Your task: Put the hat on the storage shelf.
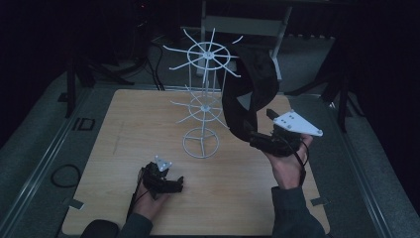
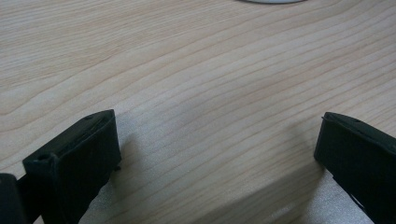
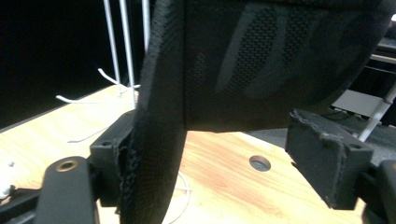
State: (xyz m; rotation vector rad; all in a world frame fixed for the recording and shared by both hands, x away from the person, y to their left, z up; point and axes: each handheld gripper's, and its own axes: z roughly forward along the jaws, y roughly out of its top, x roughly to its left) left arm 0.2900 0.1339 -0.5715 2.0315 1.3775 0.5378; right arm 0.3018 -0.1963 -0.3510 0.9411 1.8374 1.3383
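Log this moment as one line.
left gripper: open, low over wooden table | right gripper: open, black mesh strap draped beside white wire rack

Dark studio: black drapes, tripods

The high view is dim and bluish, its surroundings nearly black; the table is evenly lit, and nearby jaws look soft in both gripper views

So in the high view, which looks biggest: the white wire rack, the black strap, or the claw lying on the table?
1. White wire rack, tallest and widest.
2. Black strap, hanging from the rack and draped over the right claw.
3. Left claw, clearly smallest, resting open on the table.
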